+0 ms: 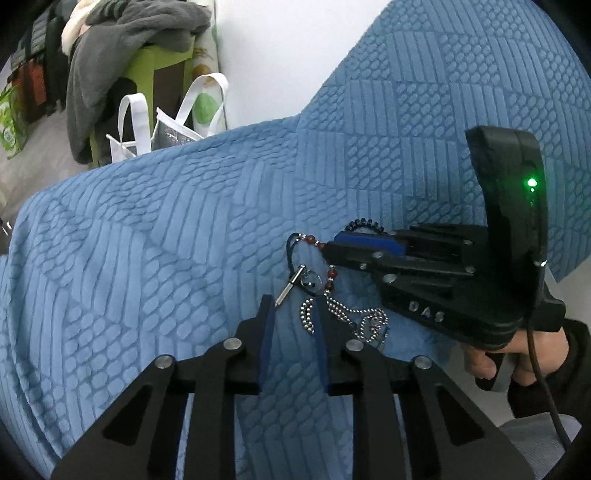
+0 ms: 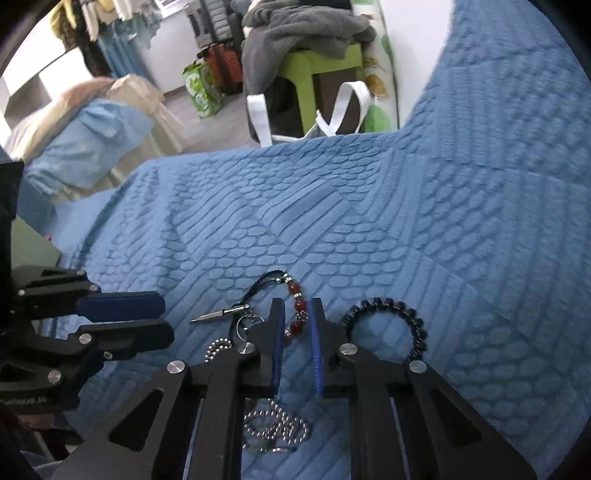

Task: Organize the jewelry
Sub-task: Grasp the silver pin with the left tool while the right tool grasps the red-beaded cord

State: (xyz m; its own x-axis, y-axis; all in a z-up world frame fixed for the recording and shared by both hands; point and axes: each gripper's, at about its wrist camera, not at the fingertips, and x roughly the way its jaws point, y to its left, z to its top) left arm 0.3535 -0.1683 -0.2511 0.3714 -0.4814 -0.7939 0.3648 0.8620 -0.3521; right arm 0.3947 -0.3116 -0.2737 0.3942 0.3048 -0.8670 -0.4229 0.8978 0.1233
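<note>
Both tongs (image 1: 293,314) (image 2: 297,314) point steeply down at the blue quilt (image 1: 147,240), narrowed, the right straddling red beads (image 2: 298,304).

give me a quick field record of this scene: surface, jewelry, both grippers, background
surface: blue quilt
jewelry: red bead strand on a dark cord; ball chain; dark bracelet; metal spike pendant; all bunched together
right gripper: low over the pile, jaws narrow around the red beads, grip unclear
left gripper: low over the ball chain, jaws part open, a chain loop between them, not pinched
background: grey cloth on a green stool, white-handled bag
</note>
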